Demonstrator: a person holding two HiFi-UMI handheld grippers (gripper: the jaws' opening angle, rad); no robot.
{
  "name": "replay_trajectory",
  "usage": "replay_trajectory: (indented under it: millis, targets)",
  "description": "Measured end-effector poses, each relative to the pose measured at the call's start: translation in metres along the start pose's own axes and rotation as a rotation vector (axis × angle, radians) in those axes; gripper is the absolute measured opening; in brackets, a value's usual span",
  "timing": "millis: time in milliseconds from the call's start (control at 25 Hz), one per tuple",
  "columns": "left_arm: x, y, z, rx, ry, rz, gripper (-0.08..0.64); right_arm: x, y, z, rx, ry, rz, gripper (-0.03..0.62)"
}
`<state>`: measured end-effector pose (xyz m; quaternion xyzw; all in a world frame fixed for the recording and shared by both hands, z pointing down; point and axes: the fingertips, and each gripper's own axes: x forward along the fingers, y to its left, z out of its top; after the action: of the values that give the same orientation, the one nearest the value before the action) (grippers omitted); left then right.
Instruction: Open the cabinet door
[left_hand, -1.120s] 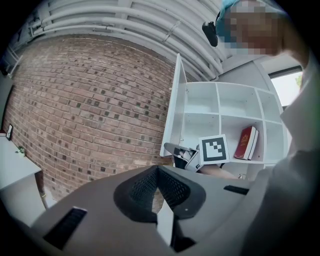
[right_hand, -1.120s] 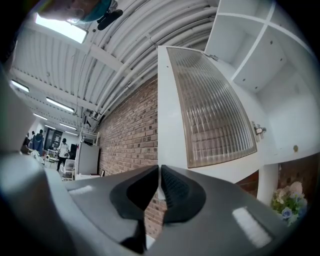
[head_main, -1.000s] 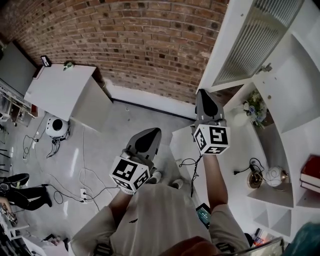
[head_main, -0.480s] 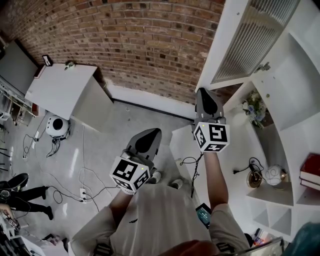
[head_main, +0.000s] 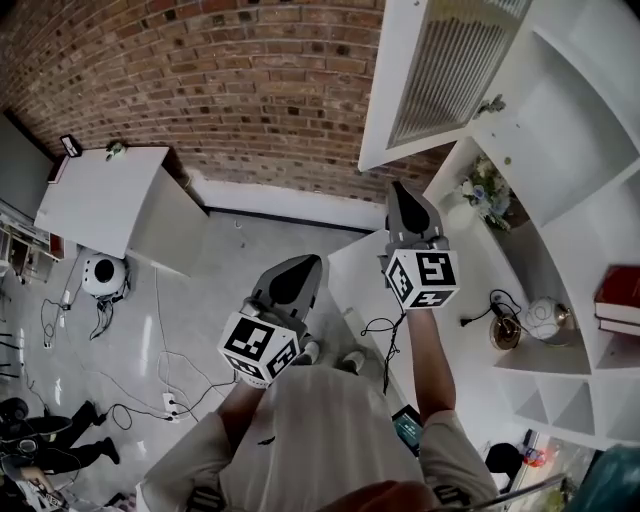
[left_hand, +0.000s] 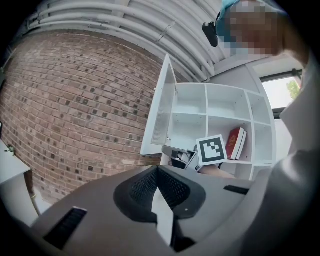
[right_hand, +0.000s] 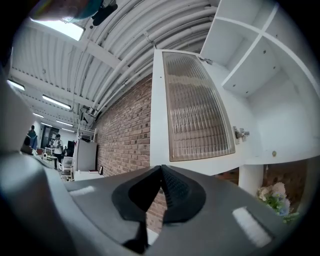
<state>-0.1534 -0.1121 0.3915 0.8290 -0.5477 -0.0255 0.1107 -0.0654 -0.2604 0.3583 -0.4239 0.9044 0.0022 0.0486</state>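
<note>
The white cabinet door (head_main: 440, 70) with a ribbed glass panel stands swung out from the shelf unit (head_main: 590, 120), its free edge toward the brick wall. My right gripper (head_main: 402, 188) points level just below the door's lower edge, apart from it. Its jaws are closing and the tips meet with nothing between them. From the right gripper view, the door (right_hand: 195, 110) and its hinge (right_hand: 240, 133) rise above the right gripper (right_hand: 161, 167). My left gripper (head_main: 303, 263) hangs lower left, shut and empty. The left gripper view takes in the door (left_hand: 162, 107) from the side, beyond the left gripper (left_hand: 158, 167).
A brick wall (head_main: 250, 90) runs behind. A white low cabinet (head_main: 110, 195) stands at the left, with cables (head_main: 130, 390) on the floor. The shelves hold flowers (head_main: 485, 195), a round ornament (head_main: 545, 318) and red books (head_main: 620, 300). A person's legs (head_main: 40, 440) show at the bottom left.
In the head view the door's free edge now reaches further left, and the whole scene has shifted left. My right gripper now lies clear below the door's lower edge.
</note>
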Motion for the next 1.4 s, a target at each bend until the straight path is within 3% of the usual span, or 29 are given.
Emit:
replay_trajectory:
  millis: [400, 600, 1400]
  targets:
    - [0.013, -0.032, -0.006, 0.003, 0.024, -0.113, 0.009, -0.054, -0.015, 0.021, -0.022, -0.023, -0.070, -0.002]
    - [0.020, -0.048, -0.010, 0.007, 0.038, -0.160, 0.009, -0.085, -0.031, 0.022, 0.021, -0.033, -0.110, -0.002]
    - [0.062, -0.095, -0.024, 0.003, 0.075, -0.298, 0.009, -0.175, -0.080, 0.036, -0.026, -0.050, -0.291, -0.002]
